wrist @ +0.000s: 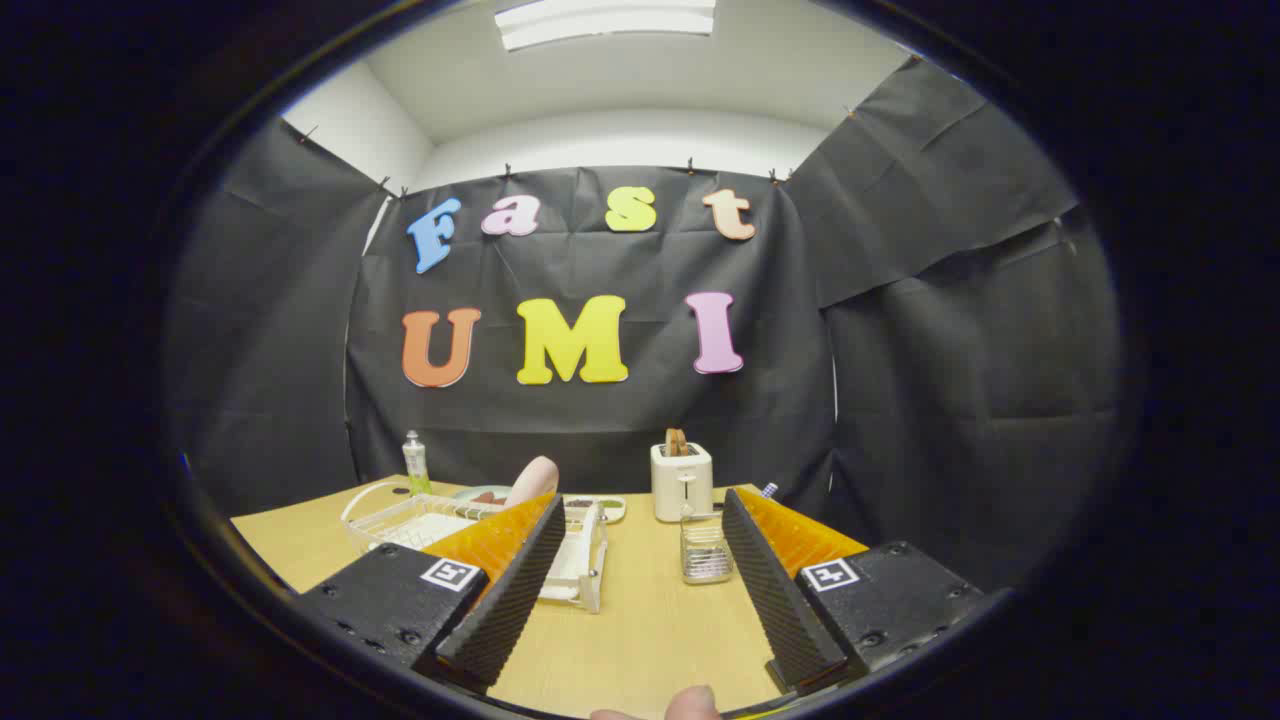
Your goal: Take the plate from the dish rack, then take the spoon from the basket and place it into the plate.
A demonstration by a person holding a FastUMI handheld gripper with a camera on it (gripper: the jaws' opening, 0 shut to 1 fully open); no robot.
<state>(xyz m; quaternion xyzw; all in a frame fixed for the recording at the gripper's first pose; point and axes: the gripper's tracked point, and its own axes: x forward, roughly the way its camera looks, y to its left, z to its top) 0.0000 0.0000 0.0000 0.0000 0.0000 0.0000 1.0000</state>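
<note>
The gripper hung over the wooden table with its fingers spread wide and nothing between them. The dish rack sat just ahead of the left finger, partly hidden behind it, and a pinkish plate stood up at the rack's far side. To the right of the rack was the small wire basket, close by the right finger's tip; whether the spoon was in it I could not tell. Behind the basket stood a toaster. A soap bottle stood beyond the rack's left end.
</note>
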